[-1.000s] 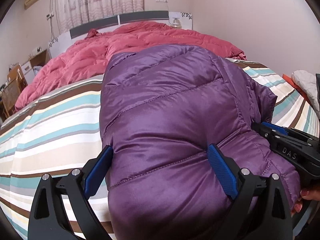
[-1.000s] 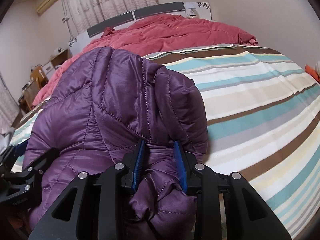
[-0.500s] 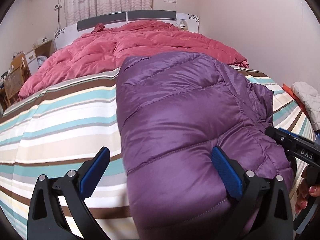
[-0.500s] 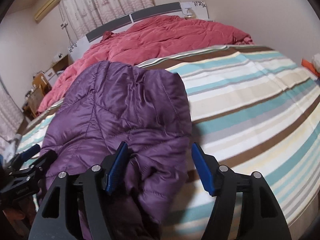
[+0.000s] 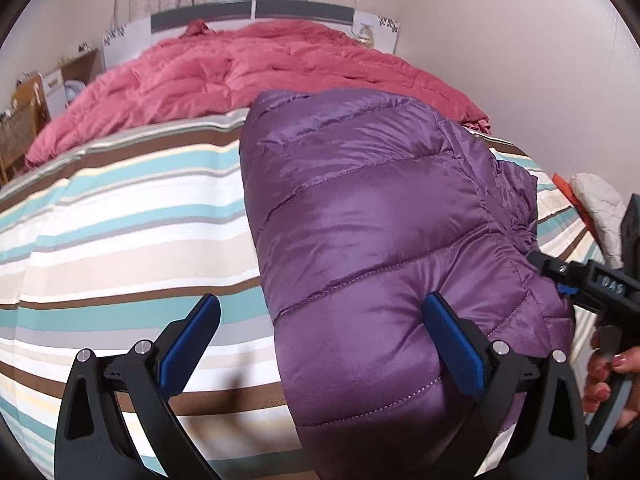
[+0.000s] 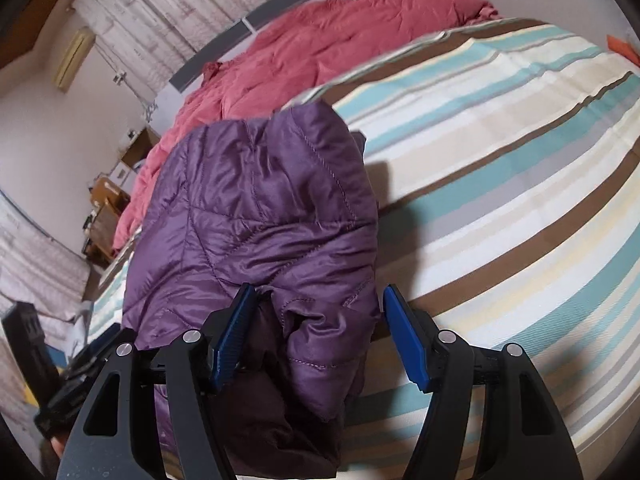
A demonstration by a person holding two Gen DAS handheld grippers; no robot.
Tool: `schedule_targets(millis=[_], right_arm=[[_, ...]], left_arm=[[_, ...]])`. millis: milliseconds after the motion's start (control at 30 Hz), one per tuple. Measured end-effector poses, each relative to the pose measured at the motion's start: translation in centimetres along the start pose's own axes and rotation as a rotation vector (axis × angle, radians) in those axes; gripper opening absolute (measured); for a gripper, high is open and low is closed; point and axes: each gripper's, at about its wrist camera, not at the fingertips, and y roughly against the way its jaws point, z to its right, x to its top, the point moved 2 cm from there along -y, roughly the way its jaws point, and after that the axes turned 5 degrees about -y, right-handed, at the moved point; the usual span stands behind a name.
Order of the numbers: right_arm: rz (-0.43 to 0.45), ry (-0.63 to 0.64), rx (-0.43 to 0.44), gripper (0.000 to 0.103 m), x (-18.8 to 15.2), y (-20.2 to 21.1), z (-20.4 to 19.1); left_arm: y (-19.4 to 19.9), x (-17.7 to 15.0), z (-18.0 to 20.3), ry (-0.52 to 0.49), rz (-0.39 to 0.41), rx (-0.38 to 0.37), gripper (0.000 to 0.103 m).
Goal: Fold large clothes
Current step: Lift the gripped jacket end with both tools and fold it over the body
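Left wrist view puts the purple jacket (image 5: 372, 232) in the centre and right of the frame, lying on the striped bedsheet (image 5: 120, 220) as a long padded bundle that runs from the lower edge up toward the red quilt (image 5: 260, 64) at the top. Its quilted back faces up and the sides look tucked under, so you seem to have it folded lengthwise already; the smooth panel on top is probably there to keep the bulk flat.

Your left gripper (image 5: 320, 344) sits at the bottom of that frame with its jaws spread wide. One blue pad (image 5: 452, 344) presses against the near end of the jacket, while the other pad (image 5: 188, 340) hangs over bare sheet at lower left, so it clamps nothing.

Right wrist view shows the same jacket (image 6: 256, 208) in the centre left, its rumpled near corner drooping down between the jaws of your right gripper (image 6: 320, 340). Those jaws are also apart: the left pad (image 6: 232, 344) is just beside or touching the fabric, the right pad (image 6: 404, 344) stands clear over the sheet (image 6: 500, 160). I judge both tools released, with the jacket resting under its own weight.

At the right edge of the left view you can see the other gripper's body (image 5: 588, 284) and your hand (image 5: 604, 376) on its handle, close against the jacket's side.
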Motion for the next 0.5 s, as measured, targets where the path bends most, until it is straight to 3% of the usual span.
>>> schedule_targets(millis=[267, 500], right_arm=[[-0.097, 0.076, -0.036, 0.066, 0.8, -2.3, -1.0], [-0.151, 0.061, -0.017, 0.066, 0.9, -4.0, -0.7]], left_arm=[[-1.2, 1.7, 0.5, -0.125, -0.041, 0.008, 0.101], [-3.0, 1.0, -0.5, -0.009, -0.086, -0.097, 0.101]])
